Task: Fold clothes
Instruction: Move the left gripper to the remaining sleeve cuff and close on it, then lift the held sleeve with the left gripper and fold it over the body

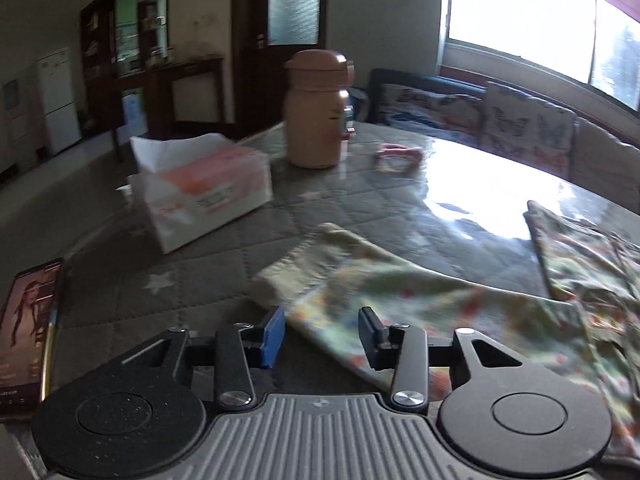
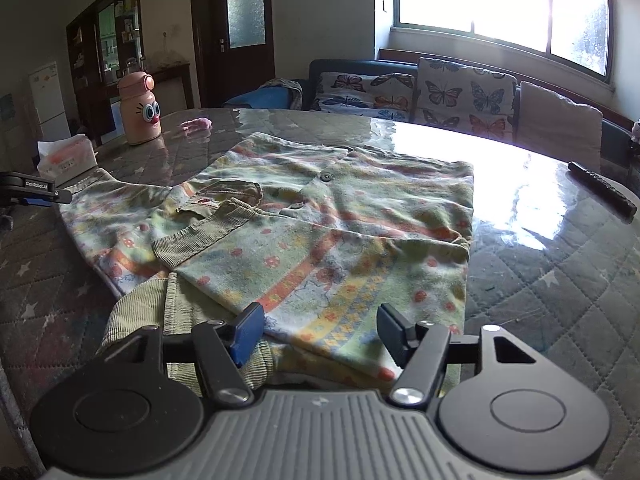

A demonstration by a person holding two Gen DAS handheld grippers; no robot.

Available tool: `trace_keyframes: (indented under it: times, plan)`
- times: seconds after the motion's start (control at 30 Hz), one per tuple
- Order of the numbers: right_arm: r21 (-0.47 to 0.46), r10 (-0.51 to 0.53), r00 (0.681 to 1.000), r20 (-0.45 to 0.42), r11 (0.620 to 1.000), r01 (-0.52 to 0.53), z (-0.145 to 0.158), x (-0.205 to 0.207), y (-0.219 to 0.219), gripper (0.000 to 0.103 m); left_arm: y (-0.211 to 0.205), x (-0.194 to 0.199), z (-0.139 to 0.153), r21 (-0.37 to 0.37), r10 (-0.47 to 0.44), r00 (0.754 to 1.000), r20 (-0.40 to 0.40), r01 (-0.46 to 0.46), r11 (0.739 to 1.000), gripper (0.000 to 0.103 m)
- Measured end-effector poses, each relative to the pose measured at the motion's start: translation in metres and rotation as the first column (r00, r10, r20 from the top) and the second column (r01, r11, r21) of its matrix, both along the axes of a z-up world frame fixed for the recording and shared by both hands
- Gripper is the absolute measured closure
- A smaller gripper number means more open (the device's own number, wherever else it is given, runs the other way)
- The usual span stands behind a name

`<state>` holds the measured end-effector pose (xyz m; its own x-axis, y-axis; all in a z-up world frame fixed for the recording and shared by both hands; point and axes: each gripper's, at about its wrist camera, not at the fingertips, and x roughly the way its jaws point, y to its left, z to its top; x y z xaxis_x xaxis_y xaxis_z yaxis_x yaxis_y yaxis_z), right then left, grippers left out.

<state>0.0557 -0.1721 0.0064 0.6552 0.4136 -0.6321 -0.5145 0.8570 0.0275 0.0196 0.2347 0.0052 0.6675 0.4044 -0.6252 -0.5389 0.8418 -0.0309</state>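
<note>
Left gripper [image 1: 322, 334]: jaws wide apart, nothing between the blue pads, hanging just over the sleeve end. Also seen from the right wrist cam at far left edge [image 2: 36, 194], low beside the sleeve cuff; touching or not, can't tell.
Right gripper [image 2: 320, 330]: jaws spread, empty, poised over the near hem of the garment w/ a ribbed green edge under its left finger.
Garment [image 2: 320, 216]: small floral button-front top, pale green w/ orange and yellow bands, lying flat on the table, roughly center. Buttons visible up the front. Right side looks folded in, straight edge.
Sleeve [image 1: 360, 276]: stretched out toward the left gripper, cuff end lying on the tabletop, a bit rumpled. Left wrist view is motion-blurred, so detail is soft.
Ribbed pocket/cuff piece [image 2: 204, 236]: green corduroy-ish patch on the front, slightly lifted at one corner.
Table [image 2: 540, 272]: grey quilted cover w/ white stars under a glossy clear sheet, strong window glare on the far half.
Tissue pack [image 1: 200, 188]: pink-white, far left of the garment, well apart from it.
Bottle [image 2: 140, 110]: peach cartoon-face flask, upright, far-left part of table.
Pink item [image 2: 196, 124]: small, near the bottle; too blurred to ID.
Phone [image 1: 28, 332]: screen lit, at left table edge, near the left gripper.
Dark stick [image 2: 602, 190]: lying at the far right edge of the table, maybe a remote, can't tell.
Bkgd: butterfly cushions [image 2: 464, 92] on a sofa under the window.
</note>
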Motion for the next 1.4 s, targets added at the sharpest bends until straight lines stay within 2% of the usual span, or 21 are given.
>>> trace_keyframes:
  times: [0.07,0.17,0.7,0.87,0.97,1.1,1.2,1.3,1.4]
  plan:
    - [0.000,-0.001,1.000,-0.002,1.000,0.001,0.000,0.001,0.000,0.039,0.010,0.002,-0.002,-0.014,0.032,0.999,-0.006,-0.032,0.999,0.071]
    - [0.001,-0.001,1.000,-0.009,1.000,0.001,-0.001,0.003,0.001,0.039,0.020,0.005,-0.005,-0.023,0.067,0.998,-0.009,-0.068,0.997,0.076]
    - [0.012,-0.001,1.000,-0.021,1.000,0.001,-0.005,0.004,0.001,0.039,0.030,0.009,-0.005,-0.067,0.135,0.991,0.010,-0.134,0.989,0.077]
    - [0.016,-0.001,1.000,-0.021,1.000,0.001,-0.004,0.004,0.001,0.039,0.032,0.011,-0.004,-0.094,0.110,0.994,0.025,-0.108,0.990,0.095]
    - [0.016,0.001,1.000,-0.017,1.000,-0.001,-0.003,0.002,0.001,0.039,0.028,0.009,0.002,-0.104,0.095,0.994,0.048,-0.090,0.991,0.097]
    - [0.029,0.000,1.000,-0.012,1.000,0.000,0.001,0.001,0.000,0.039,0.005,0.005,0.025,-0.117,0.014,0.992,0.129,0.001,0.993,0.097]
    - [0.047,0.000,1.000,-0.019,0.999,0.001,0.004,0.003,-0.001,0.040,-0.022,0.004,0.046,-0.115,-0.084,0.977,0.194,0.108,0.987,0.097]
    - [0.076,-0.007,1.000,-0.025,0.997,0.009,0.007,0.004,-0.005,0.040,-0.060,0.007,0.062,-0.102,-0.213,0.947,0.240,0.242,0.965,0.097]
    - [0.106,-0.022,0.999,-0.030,0.994,0.025,0.011,0.007,-0.010,0.041,-0.103,0.011,0.072,-0.084,-0.350,0.896,0.273,0.385,0.919,0.097]
